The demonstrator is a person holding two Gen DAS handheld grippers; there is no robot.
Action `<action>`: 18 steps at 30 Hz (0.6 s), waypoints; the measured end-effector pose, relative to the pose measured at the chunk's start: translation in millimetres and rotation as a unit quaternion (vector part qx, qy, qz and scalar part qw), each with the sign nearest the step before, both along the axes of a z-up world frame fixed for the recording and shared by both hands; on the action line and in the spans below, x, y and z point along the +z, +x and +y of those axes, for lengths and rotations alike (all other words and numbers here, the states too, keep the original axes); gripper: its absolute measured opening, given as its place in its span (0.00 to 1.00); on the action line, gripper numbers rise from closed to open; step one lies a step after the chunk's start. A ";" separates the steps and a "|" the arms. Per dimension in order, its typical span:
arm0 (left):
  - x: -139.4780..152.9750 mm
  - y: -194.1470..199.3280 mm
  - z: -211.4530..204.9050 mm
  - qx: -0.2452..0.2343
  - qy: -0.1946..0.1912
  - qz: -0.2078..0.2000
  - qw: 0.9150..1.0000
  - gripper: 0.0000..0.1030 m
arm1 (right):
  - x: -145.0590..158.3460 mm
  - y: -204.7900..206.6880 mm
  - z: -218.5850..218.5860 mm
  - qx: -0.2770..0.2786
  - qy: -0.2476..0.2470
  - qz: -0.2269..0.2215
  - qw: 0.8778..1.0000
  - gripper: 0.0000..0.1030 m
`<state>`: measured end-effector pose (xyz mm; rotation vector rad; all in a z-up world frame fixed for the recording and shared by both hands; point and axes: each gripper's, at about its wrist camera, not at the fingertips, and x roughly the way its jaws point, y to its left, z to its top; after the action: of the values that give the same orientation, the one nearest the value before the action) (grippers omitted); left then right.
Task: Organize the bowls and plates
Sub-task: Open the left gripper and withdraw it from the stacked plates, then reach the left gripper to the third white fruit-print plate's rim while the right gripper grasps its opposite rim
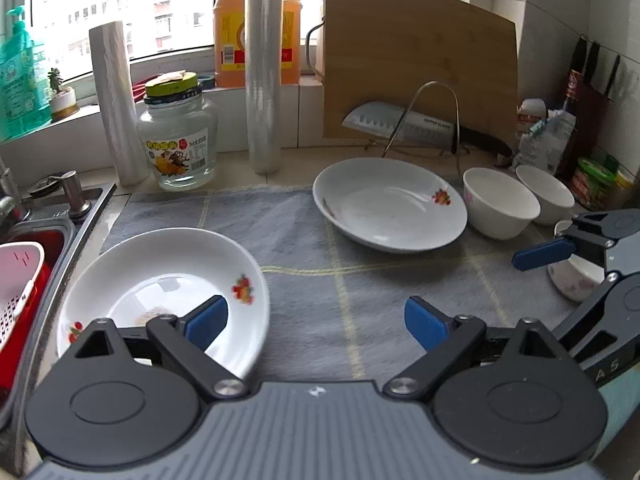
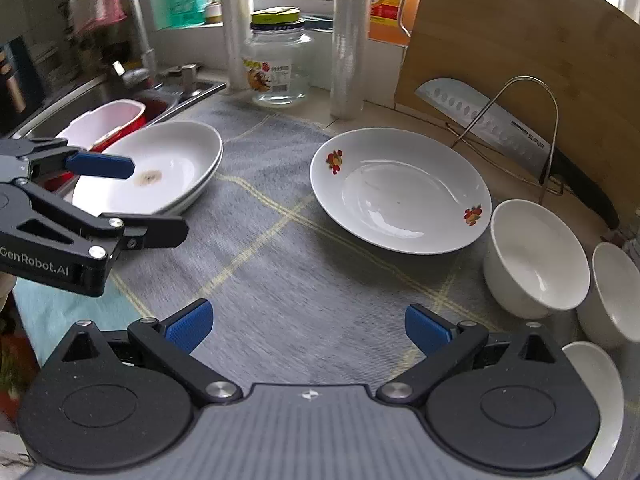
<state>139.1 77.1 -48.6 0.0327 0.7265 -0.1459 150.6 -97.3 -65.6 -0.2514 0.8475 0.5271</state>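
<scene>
Left wrist view: left gripper (image 1: 316, 322) jaws wide, empty, over stacked plates (image 1: 160, 292) near-left by sink. Right gripper (image 2: 308, 326) jaws wide, empty. Lone plate (image 2: 400, 190) far-centre, 3 bowls (image 2: 536, 258) right. Likely next: grip lone plate rim, stack left.

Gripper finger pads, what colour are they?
Blue pads, clearest in the right wrist view.

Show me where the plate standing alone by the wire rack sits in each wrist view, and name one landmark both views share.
Left wrist view: the lone plate lies right of centre on the grey mat, left of two white bowls.
Right wrist view: the same plate lies centre-right, the bowls at its right.
Shared landmark: the cleaver against the bamboo cutting board, just behind the plate.
</scene>
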 end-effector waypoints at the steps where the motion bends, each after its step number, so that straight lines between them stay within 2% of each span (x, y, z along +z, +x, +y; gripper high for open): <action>1: 0.2 -0.3 -5.4 0.004 0.002 0.001 1.000 0.92 | -0.2 0.6 -3.8 0.008 -0.001 0.000 1.000 1.00; 7: -1.4 5.3 -21.6 0.006 0.009 0.005 1.000 0.92 | 3.5 3.7 -20.8 0.025 -0.002 0.001 1.000 1.00; 12: -14.4 21.5 -30.0 -0.001 0.015 0.013 1.000 0.92 | 7.0 11.1 -32.9 -0.001 -0.007 0.000 1.000 1.00; 18: -31.7 43.8 -49.8 -0.022 0.016 0.035 0.999 0.92 | 23.5 24.1 -47.7 -0.014 -0.023 -0.025 0.999 1.00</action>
<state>182.9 27.2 -80.3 0.0739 0.7978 -0.1784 174.8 -145.1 -42.1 -0.2942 0.8135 0.4739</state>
